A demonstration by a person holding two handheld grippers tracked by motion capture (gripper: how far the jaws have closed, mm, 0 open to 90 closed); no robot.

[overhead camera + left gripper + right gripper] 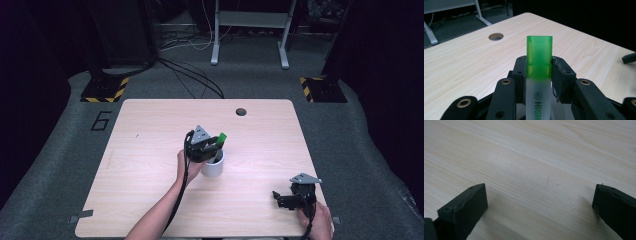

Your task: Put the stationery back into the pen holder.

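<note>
- Left gripper (212, 148), high view: positioned above the white cup (213, 165) at table (150, 150) centre, grasping a green highlighter (220, 140).
- Left gripper view: jaws clamp the highlighter (539, 75) just below its green cap (539, 53).
- Right gripper (540, 202), right gripper view: jaws spread wide, nothing between them, low over bare tabletop.

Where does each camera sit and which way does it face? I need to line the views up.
High view: above the near edge, looking forward and down on the table; forearms, left tool, right tool.
Left gripper view: along its jaws, which clamp the green highlighter.
Right gripper view: low over bare wood.
Shared: highlighter, table hole.
</note>
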